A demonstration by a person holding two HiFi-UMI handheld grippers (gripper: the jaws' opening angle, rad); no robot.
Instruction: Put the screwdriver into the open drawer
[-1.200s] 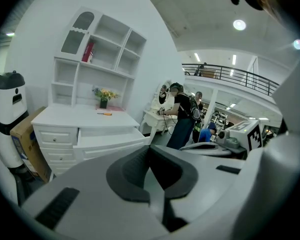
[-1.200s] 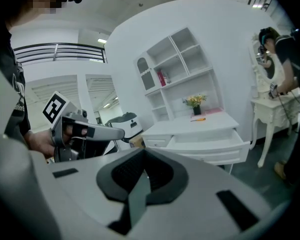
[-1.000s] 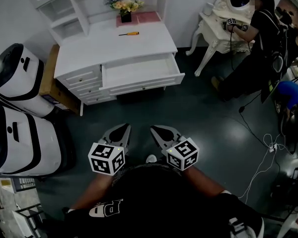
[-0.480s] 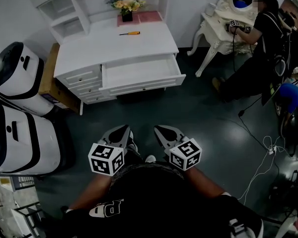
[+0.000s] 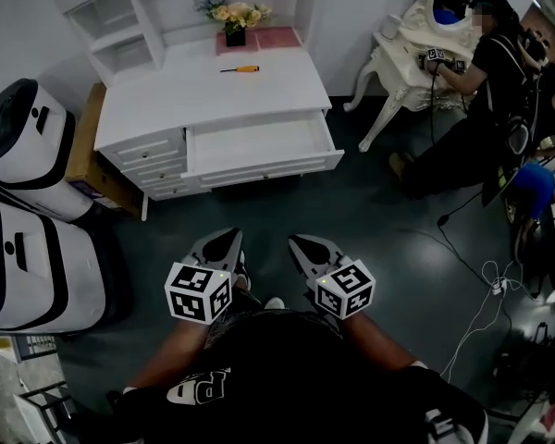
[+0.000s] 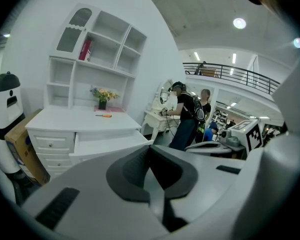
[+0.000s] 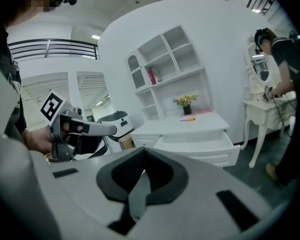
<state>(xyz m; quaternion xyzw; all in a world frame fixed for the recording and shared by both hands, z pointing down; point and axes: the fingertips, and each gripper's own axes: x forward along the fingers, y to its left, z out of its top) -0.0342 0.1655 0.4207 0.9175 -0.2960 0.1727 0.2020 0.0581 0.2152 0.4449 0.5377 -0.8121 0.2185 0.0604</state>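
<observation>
Screwdriver (image 5: 240, 68) lies at the back of the white table (image 5: 166, 95), beyond the open drawer (image 5: 259, 146); left tool (image 5: 224, 244) and right tool (image 5: 305, 246), both closed on nothing, hang well apart from it.

The left claw (image 5: 224, 244) is being held out low ahead of the torso, tilted somewhat downward, with its jaws being pressed together pad against pad. Just to its right, near but apart, the right claw (image 5: 305, 248) is being carried at much the same height and tilt, its jaws likewise being kept closed on each other. The tips of the two claws are being angled slightly toward one another. Behind each claw a marker cube (image 5: 199, 292) is being turned up to the head view, and behind the cubes both forearms (image 5: 171, 363) are being held bent, close to the torso.
</observation>
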